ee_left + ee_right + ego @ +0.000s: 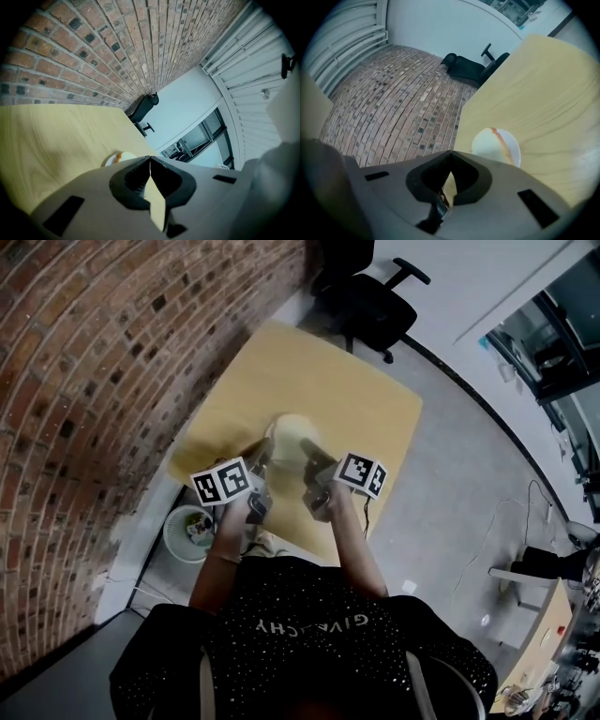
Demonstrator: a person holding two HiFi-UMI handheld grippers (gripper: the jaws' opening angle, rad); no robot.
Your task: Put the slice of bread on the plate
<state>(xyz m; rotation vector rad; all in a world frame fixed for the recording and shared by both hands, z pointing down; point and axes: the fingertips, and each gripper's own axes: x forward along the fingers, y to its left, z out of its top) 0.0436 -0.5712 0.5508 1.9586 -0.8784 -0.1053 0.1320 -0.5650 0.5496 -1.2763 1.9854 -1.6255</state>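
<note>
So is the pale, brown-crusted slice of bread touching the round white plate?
Touching. The right gripper view shows the pale slice of bread lying flat on the round white plate, covering most of it, with bare rim showing on one side.

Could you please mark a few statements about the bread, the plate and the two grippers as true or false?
1. The slice of bread lies on the plate. True.
2. The right gripper grips the bread. False: its jaws are together and empty, short of the plate.
3. A brick wall runs beside the table. True.
4. The left gripper has its jaws wide apart. False: they are together.
</note>
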